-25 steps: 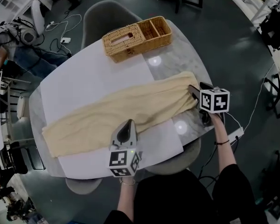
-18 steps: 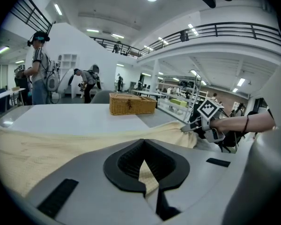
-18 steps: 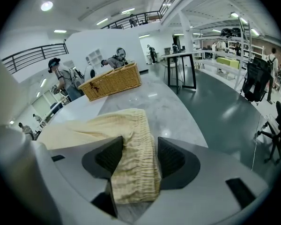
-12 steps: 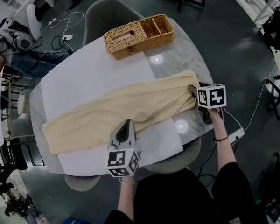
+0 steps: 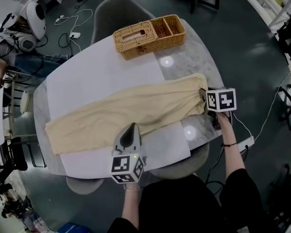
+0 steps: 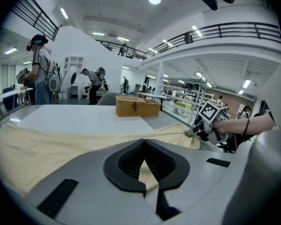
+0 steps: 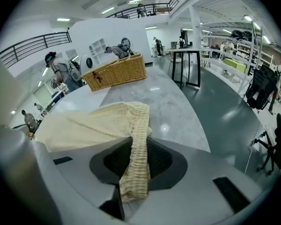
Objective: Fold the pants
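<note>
On table (image 5: 194,64), pants (image 5: 131,110) — right tool (image 5: 203,96) just clamped waistband (image 7: 139,139); left tool (image 5: 131,129) pinches edge, half-hidden.

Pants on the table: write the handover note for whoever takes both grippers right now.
The pants lie stretched across the white sheet on the table, with the leg ends at the left. The wicker basket sits at the far edge, apart from them.
right gripper: its jaws have just been closing and now pinch the waistband at the table's right end.
left gripper: at the pants' near edge, mid-length. Cream cloth shows between its jaws, but whether it grips is unclear.
Done: the pants are spread, with no crosswise fold yet.
Left: probably carry the waistband over toward the leg ends.
</note>
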